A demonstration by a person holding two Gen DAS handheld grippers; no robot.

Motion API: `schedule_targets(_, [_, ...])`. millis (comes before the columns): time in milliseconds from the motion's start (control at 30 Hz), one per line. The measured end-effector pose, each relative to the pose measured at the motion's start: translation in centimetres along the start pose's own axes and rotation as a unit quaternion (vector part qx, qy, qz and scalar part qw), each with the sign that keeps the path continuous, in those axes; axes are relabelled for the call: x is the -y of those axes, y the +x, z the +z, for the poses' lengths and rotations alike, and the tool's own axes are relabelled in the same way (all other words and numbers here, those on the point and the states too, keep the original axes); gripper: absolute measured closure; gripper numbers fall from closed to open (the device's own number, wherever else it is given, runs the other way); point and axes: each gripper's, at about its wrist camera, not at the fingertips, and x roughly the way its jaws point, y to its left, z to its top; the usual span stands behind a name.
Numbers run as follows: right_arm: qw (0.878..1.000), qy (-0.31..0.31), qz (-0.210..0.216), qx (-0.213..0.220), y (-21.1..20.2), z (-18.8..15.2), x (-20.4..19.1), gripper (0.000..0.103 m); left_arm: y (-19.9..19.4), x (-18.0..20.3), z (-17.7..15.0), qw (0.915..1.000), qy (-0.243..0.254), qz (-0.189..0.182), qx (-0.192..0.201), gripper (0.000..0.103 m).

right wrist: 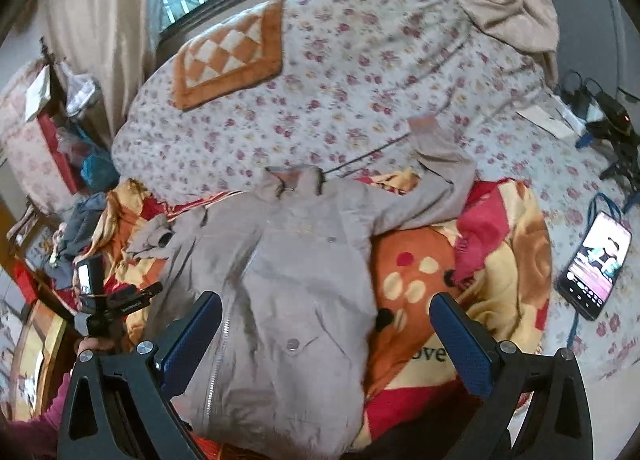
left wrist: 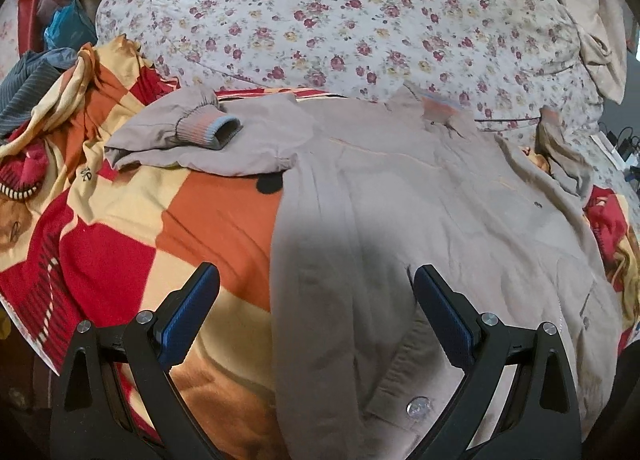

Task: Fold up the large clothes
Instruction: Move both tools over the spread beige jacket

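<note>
Left tool (left wrist: 316,280): fingers spread apart, gripping nothing, hovering over the near hem of the grey jacket (left wrist: 420,200). The jacket lies flat directly ahead of it on the checked blanket (left wrist: 160,244). One sleeve (left wrist: 192,132) is folded across, ahead and to that tool's left.

Right tool (right wrist: 326,308): fingers likewise apart and empty, above the jacket's near edge. The other sleeve (right wrist: 436,164) stretches ahead to its right, onto the floral bedspread (right wrist: 340,80). A phone (right wrist: 596,264) lies far right.

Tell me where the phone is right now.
In the right wrist view, the phone lies far right on the floral sheet, beside the checked blanket.
</note>
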Motion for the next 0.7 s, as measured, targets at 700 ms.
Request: schedule_targets(700, [0.998,-0.019,-0.01,-0.064,17.1,-1.3,-6.6,0.0,1.1,1.8,-0.7,0.9995,0.018,0.023,0.012,0.005])
